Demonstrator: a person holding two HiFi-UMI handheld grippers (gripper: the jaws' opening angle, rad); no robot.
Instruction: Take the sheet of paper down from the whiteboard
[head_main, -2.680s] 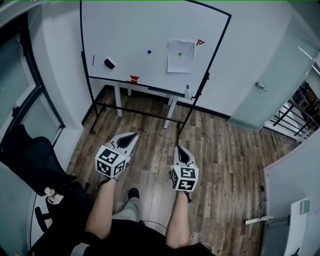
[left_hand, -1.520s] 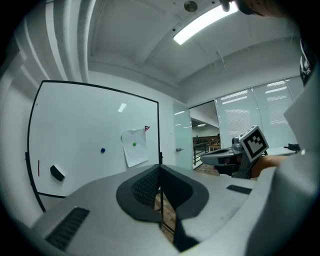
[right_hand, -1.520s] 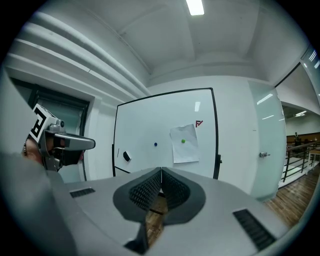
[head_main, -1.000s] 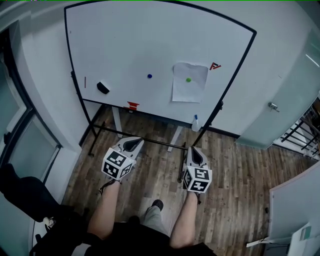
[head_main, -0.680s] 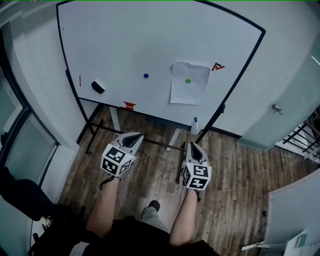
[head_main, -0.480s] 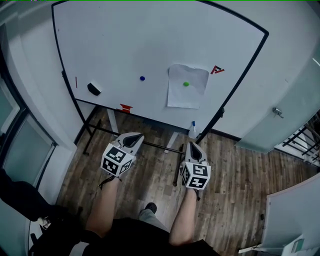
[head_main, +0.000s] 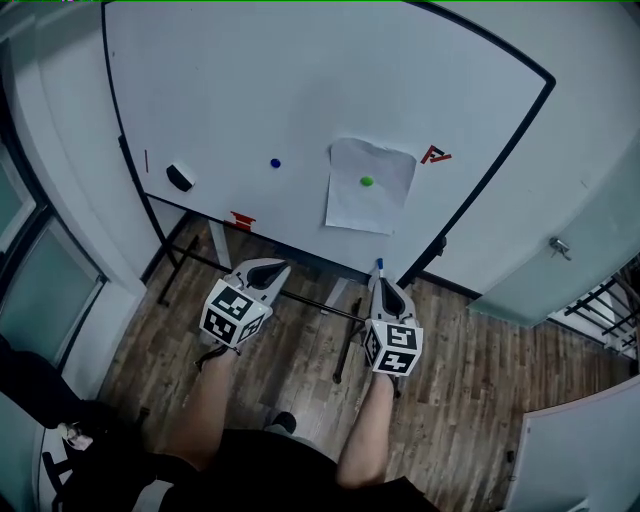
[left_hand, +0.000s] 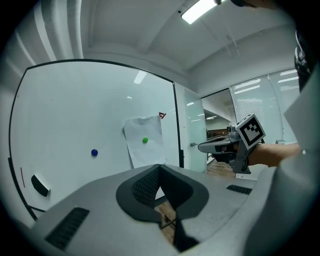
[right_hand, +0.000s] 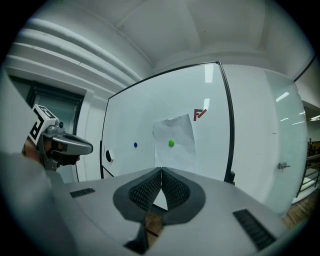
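Nearest you, your left tool (head_main: 264, 270) and right tool (head_main: 385, 288) point forward side by side, each with its jaws pressed together on nothing — a carrying posture, I'd judge, with the board not yet in reach. Farther off, the sheet of paper (head_main: 368, 187) hangs on the whiteboard (head_main: 250, 80), right of centre — a green magnet (head_main: 366, 181) near its top seems to hold it there.

White paper sheet (head_main: 369, 186) — flat on whiteboard (head_main: 300, 90), green magnet (head_main: 367, 181)
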